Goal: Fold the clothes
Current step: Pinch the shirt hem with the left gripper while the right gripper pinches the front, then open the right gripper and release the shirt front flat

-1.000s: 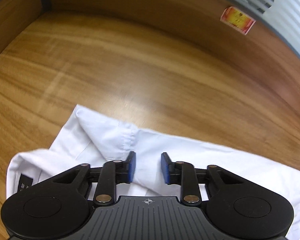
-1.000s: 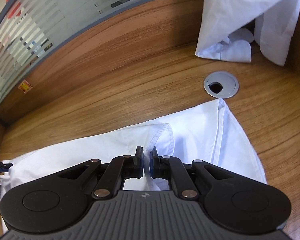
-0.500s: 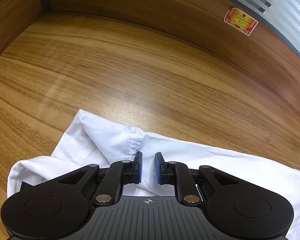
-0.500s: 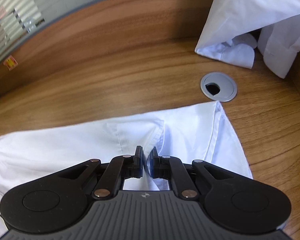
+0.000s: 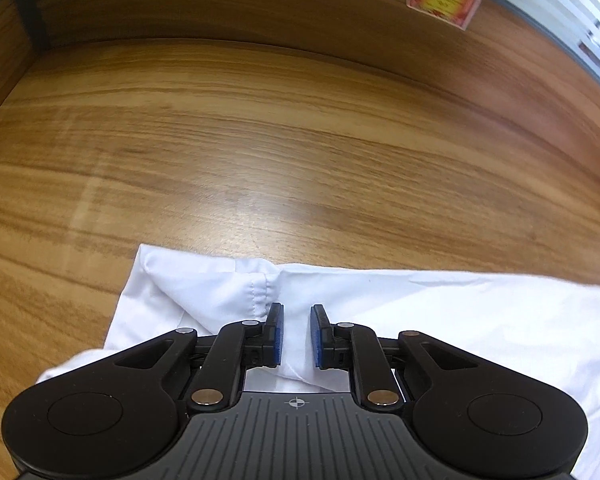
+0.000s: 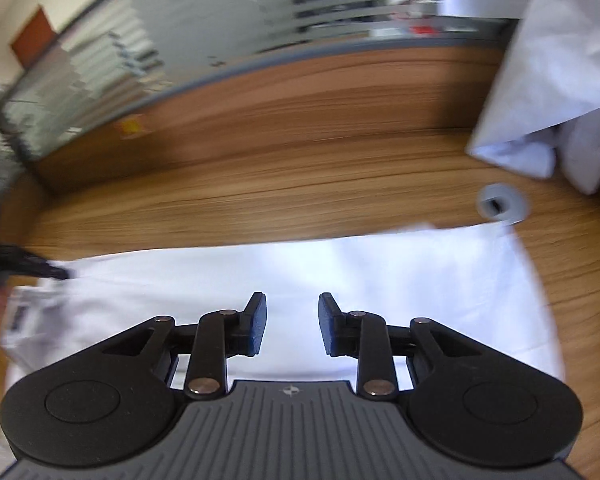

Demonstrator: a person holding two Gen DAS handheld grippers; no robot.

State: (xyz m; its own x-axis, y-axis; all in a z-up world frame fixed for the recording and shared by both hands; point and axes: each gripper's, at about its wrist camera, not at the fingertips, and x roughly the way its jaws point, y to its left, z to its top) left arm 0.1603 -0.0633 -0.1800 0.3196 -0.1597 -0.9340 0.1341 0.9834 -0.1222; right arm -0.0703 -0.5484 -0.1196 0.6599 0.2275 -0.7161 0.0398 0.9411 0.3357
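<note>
- Plainly, the shirt (image 5: pixel 440 320) is thin white woven cloth: light, limp, and likely to slide on the smooth bench (image 5: pixel 260 140), by my judgement.
- It lies spread in a long band across the near part of the bench, its far edge fairly straight in both views.
- At its left end a flap is turned in on a slant, and a stitched seam (image 5: pixel 260 292) stands just ahead of the left gripper (image 5: pixel 296 336).
- The left gripper has its pads a little apart, with a ridge of cloth running between them; I cannot see that they press it, so I call it slack rather than pinching.
- The right gripper (image 6: pixel 291 328) is spread wide above the flat cloth and holds nothing; this view is blurred.
- Good holds, I judge, are seams, hems and doubled edges, which are stiffer and thicker than a single layer; a pinch on one layer would likely drag and wrinkle the rest.
- Two holds well apart should keep an edge straight, since the cloth sags between grips.
- More white cloth (image 6: pixel 548 80) hangs or is heaped at the far right; whether it is one garment or several I cannot tell.
- No containers show; a round cable grommet (image 6: pixel 502 204) sits in the bench just past the shirt's far right corner.
</note>
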